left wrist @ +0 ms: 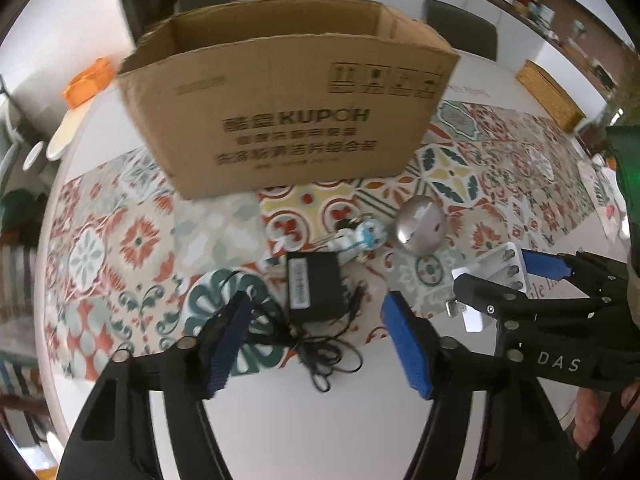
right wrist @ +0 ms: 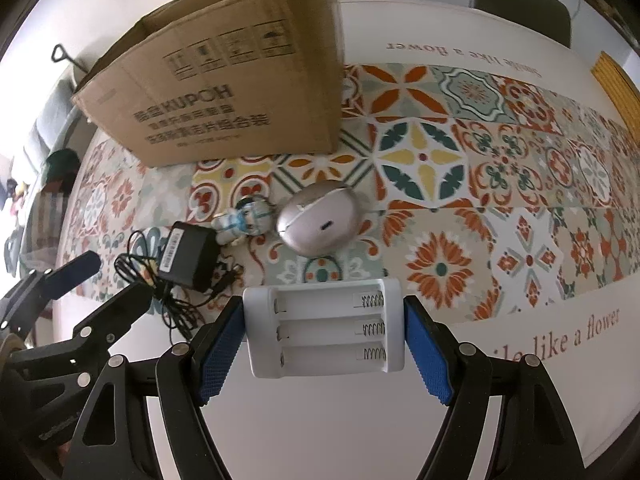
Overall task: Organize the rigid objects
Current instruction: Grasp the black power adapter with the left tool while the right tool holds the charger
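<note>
Left gripper [left wrist: 314,344] is hovering nose-down over the black power adapter [left wrist: 315,286]. Jaws are standing apart, the adapter lying between them near the tips, with clear gaps on both sides and no pad touching it. The adapter's tangled cable [left wrist: 316,354] is spilling toward me across the white table [left wrist: 304,420].

Past the adapter, a small blue-and-white figurine [left wrist: 360,238] is lying on the patterned runner [left wrist: 116,236]. Just right of it, the silver oval case [left wrist: 420,230] is resting, close to the figurine but not clearly touching it. Behind them all, the open cardboard box [left wrist: 288,120] is standing upright on the runner.

Further right, my right gripper [right wrist: 324,350] is pinching the white battery charger [right wrist: 323,330] across its short ends, blue pads pressing on both sides. The three battery slots are facing up, springs on the right. From the left camera, the charger's plug prongs are poking out under the right fingers [left wrist: 480,298]. It is sitting at the runner's near edge, over the white table; can't tell whether it is lifted or resting.

A hand [left wrist: 592,420] is showing at the left view's right edge.
</note>
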A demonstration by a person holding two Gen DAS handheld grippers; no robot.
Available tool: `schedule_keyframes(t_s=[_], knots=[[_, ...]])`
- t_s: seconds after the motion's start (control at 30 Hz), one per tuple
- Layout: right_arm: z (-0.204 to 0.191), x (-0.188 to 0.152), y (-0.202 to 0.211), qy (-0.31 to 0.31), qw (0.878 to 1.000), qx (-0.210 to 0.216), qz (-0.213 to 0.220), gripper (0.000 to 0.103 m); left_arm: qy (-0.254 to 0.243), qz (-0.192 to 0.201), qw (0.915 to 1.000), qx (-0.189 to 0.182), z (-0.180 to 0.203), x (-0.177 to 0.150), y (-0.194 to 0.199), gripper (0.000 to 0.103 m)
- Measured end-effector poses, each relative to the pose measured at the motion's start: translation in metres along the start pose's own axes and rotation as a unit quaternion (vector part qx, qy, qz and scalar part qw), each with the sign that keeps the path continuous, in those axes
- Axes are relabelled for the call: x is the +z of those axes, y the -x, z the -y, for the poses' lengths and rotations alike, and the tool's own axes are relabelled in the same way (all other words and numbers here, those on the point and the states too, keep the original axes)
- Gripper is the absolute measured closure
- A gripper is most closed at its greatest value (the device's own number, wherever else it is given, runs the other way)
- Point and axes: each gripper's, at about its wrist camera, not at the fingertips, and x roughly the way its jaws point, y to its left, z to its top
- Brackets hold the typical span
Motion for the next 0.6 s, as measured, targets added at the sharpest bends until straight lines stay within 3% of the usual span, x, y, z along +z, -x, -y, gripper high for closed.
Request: schedule_keyframes(t_s=[0.27, 0.6], knots=[[0.009, -0.002, -0.007, -0.017, 1.0, 0.0, -0.002, 0.026, -0.005, -0.037, 0.9988, -0.032, 0.003, 0.011, -0.032, 0.062], [0.012, -0.001, -0.018, -0.021, 1.0, -0.002, -0.01, 0.026, -0.007, -0.046, 0.9988, -0.01, 0.001, 0.01, -0.045, 0.063]])
